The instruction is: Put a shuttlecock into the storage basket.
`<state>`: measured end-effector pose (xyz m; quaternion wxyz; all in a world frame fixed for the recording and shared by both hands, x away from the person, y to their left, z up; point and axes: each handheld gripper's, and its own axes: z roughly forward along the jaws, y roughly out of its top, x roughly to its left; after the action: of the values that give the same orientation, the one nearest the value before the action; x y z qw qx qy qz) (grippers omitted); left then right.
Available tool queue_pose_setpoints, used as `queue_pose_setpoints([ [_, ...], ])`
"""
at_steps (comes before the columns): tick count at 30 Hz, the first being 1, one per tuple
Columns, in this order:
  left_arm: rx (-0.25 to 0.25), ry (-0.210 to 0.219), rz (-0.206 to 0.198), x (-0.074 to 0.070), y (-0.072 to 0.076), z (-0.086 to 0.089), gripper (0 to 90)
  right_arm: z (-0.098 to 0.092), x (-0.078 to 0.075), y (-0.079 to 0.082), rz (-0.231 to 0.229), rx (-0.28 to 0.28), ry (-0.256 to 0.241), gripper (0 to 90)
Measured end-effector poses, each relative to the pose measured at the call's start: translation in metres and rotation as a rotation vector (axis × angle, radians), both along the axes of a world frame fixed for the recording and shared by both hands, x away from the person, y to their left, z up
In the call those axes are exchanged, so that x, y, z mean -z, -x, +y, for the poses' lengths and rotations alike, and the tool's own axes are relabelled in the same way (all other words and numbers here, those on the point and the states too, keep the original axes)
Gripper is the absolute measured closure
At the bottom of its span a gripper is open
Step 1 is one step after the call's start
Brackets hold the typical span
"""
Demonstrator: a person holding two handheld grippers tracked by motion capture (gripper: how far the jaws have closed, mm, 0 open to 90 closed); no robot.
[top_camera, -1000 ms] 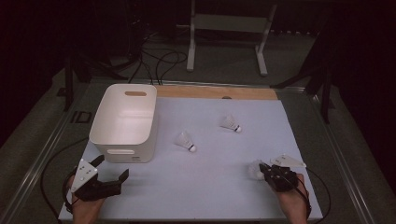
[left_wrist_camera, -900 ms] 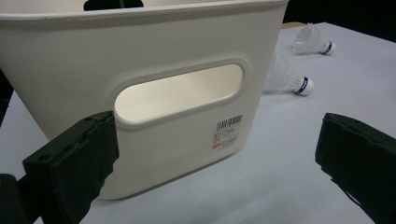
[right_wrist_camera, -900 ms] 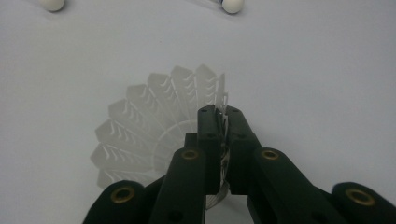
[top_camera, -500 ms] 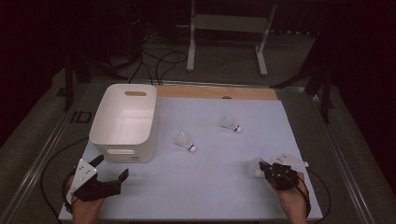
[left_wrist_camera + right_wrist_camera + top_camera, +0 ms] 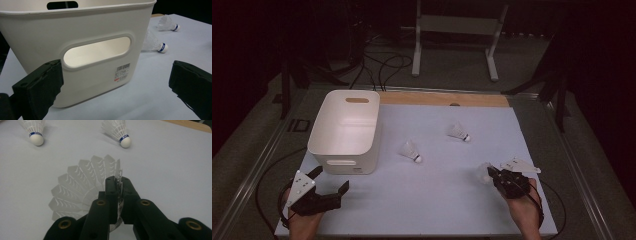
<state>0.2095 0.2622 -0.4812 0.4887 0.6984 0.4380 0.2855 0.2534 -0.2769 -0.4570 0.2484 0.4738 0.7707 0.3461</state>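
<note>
A white shuttlecock (image 5: 80, 185) is pinched by its feather skirt in my right gripper (image 5: 117, 185), which is shut on it just above the table's near right part (image 5: 484, 172). Two more shuttlecocks lie on the white table: one in the middle (image 5: 410, 151), one farther back (image 5: 458, 132). A white plastic bin (image 5: 344, 130) with handle slots stands at the left. My left gripper (image 5: 331, 178) is held open in front of the bin's near wall (image 5: 82, 32), with nothing between its wide-spread jaws.
The white tabletop (image 5: 437, 200) ends in a wooden strip (image 5: 442, 98) at the back. Cables (image 5: 377, 65) and a metal stand (image 5: 452, 30) sit on the dark floor beyond. A cable (image 5: 267, 175) trails off the table's left side.
The right gripper with its shuttlecock has shifted only slightly. The left gripper stays about where it was, still open.
</note>
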Motion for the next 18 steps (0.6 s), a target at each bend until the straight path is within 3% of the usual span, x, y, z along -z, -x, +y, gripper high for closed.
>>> queue_pose_setpoints([
  [18, 0.007, 0.0, -0.014, 0.0, 0.001, -0.001, 0.0, 0.005, -0.011, -0.004, -0.011, -0.019, -0.023, 85.5],
])
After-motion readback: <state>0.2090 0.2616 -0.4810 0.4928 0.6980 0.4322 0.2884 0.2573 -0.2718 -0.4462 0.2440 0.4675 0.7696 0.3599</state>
